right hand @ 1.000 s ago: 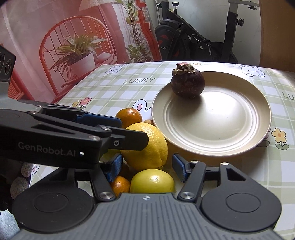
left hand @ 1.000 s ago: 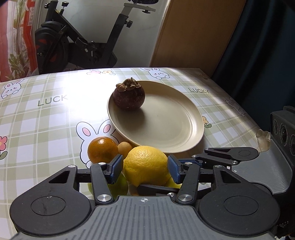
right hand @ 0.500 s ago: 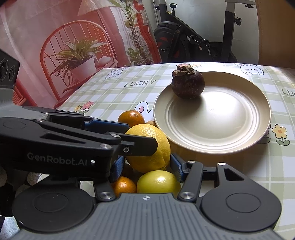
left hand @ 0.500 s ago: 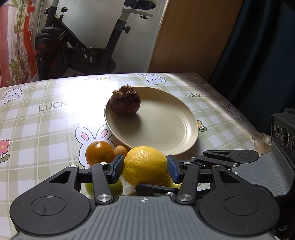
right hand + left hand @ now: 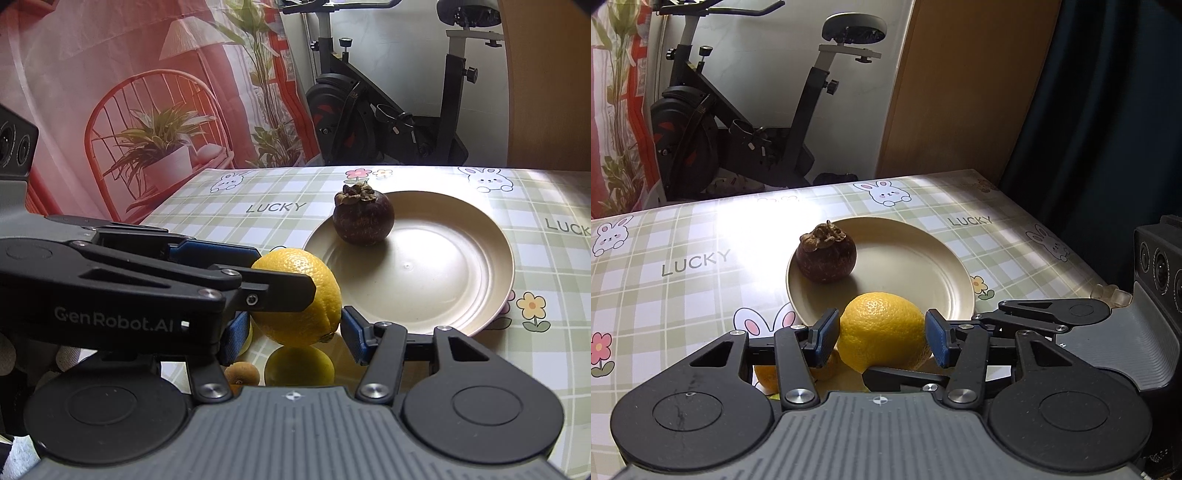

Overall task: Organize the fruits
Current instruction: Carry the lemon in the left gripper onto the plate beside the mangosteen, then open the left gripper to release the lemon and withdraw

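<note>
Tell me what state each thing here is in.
left gripper: shut on big lemon.
big lemon: clamped between left gripper's fingers.
right gripper: fingers have just been closing around small lemon; grip unclear.
mangosteen: whole, resting on plate.
plate: upright, holding only the mangosteen.

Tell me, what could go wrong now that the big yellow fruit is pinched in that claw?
1. The left gripper holds the round yellow citrus by two small pads only. It could slip and drop onto the small orange beneath.
2. The mangosteen already sits on the shallow plate. Setting the citrus down close by might nudge it, and either could roll off.
</note>
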The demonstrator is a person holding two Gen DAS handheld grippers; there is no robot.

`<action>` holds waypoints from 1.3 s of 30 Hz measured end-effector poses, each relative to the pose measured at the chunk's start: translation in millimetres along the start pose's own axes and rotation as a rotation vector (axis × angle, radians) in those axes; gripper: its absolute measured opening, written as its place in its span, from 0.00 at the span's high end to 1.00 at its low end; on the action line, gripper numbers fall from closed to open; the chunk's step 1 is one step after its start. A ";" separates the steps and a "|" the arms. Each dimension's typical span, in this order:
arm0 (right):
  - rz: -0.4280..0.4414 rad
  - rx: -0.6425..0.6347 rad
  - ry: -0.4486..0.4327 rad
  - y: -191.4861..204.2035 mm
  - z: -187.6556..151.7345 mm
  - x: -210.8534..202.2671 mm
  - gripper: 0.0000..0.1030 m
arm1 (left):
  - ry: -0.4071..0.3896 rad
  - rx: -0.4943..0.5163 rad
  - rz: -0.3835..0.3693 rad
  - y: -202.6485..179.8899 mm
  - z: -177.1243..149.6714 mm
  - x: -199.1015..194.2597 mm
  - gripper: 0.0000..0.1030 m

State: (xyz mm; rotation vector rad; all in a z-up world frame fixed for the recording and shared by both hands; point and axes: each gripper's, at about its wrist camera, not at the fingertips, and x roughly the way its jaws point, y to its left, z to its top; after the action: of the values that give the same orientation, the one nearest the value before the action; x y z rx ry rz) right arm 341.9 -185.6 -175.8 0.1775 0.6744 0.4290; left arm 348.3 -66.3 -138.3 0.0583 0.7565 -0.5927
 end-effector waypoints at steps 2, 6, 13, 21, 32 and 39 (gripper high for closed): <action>-0.005 -0.004 -0.007 -2.0 4.2 1.7 0.45 | -0.006 -0.003 0.001 1.1 6.2 2.6 0.48; -0.015 -0.016 -0.020 -7.7 14.6 4.8 0.45 | -0.008 -0.007 0.004 4.6 18.7 12.0 0.48; -0.038 -0.037 -0.011 -21.6 31.0 25.8 0.45 | 0.031 -0.008 0.016 12.9 33.8 41.7 0.48; -0.049 -0.025 0.039 -38.5 36.3 53.5 0.45 | 0.070 -0.004 0.016 19.3 32.4 63.3 0.49; -0.069 -0.041 0.074 -39.0 35.5 63.8 0.44 | 0.057 -0.027 0.042 25.4 32.1 60.3 0.50; -0.116 -0.053 0.059 -37.8 42.6 39.2 0.41 | -0.017 -0.046 0.115 31.6 37.5 19.3 0.49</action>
State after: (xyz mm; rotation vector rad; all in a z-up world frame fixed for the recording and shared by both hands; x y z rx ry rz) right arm 408.7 -203.3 -176.4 0.0758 0.7267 0.3416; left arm 399.6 -58.9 -128.5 0.0535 0.7448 -0.4661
